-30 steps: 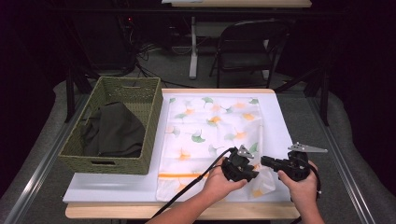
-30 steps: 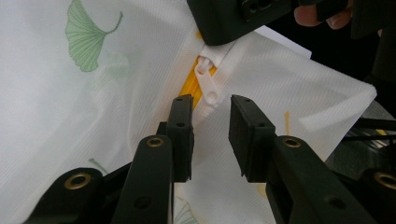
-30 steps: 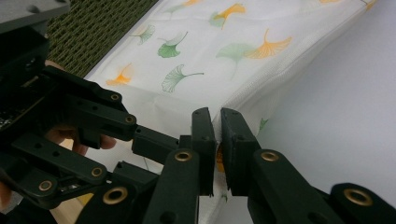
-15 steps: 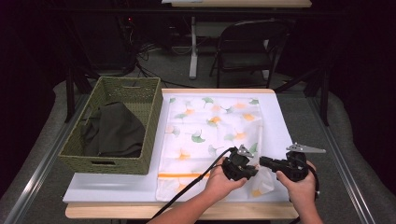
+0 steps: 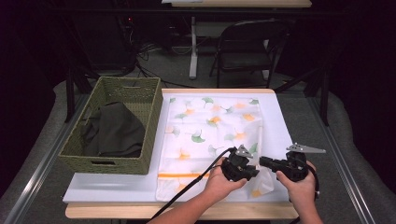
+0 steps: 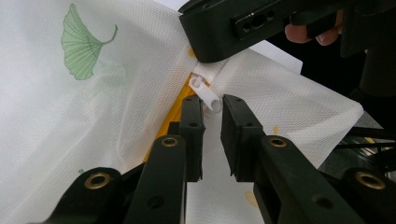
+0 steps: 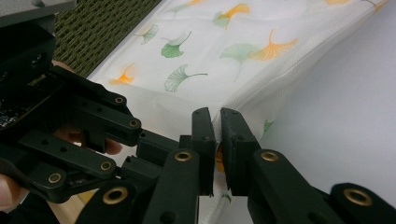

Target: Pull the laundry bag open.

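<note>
Step in hand was judged to be unzipping the mesh laundry bag (image 5: pixel 210 126), laid flat mid-frame on the table (image 5: pixel 285 126) in the high view. Right gripper (image 7: pixel 218 122) was clamped on the bag's corner seam. Left gripper (image 6: pixel 212 106) jaws had just been closing about the white zipper pull (image 6: pixel 205 92), a small gap remaining, no firm pinch visible. Next: pull pinched, drawn along the orange zip line (image 5: pixel 180 175).
</note>
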Demonstrator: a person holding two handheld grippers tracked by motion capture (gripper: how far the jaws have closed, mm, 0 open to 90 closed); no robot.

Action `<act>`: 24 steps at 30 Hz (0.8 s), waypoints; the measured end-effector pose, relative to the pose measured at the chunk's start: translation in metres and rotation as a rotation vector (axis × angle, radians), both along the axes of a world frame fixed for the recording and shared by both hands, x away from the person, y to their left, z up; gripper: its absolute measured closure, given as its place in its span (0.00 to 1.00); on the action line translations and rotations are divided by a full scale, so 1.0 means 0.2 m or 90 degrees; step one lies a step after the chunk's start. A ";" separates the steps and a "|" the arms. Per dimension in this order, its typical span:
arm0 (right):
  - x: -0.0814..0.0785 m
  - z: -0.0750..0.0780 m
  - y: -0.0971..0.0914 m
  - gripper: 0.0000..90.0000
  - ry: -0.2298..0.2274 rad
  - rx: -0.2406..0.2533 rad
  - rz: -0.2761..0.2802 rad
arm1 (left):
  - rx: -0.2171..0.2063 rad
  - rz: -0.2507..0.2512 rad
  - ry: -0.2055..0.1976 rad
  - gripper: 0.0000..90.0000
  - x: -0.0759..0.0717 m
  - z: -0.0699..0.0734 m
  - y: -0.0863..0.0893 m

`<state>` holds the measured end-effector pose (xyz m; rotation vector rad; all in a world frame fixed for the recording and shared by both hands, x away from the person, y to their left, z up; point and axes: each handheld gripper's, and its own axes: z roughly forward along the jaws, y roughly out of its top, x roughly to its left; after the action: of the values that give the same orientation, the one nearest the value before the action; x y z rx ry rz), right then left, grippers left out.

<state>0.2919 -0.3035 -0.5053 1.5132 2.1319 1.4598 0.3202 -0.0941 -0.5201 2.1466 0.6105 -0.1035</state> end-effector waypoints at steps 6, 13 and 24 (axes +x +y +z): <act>0.00 0.00 0.00 0.94 0.002 0.003 0.001 | -0.003 0.007 0.003 0.85 0.00 0.00 0.00; 0.00 0.00 0.00 0.94 0.001 0.001 -0.001 | 0.000 0.009 -0.002 0.90 0.00 0.00 -0.01; 0.00 -0.01 0.00 0.94 -0.003 0.003 0.000 | 0.008 0.014 -0.005 0.95 0.01 0.00 0.01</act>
<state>0.2920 -0.3027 -0.5065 1.5106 2.1273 1.4677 0.3213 -0.0921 -0.5195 2.1515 0.6320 -0.0791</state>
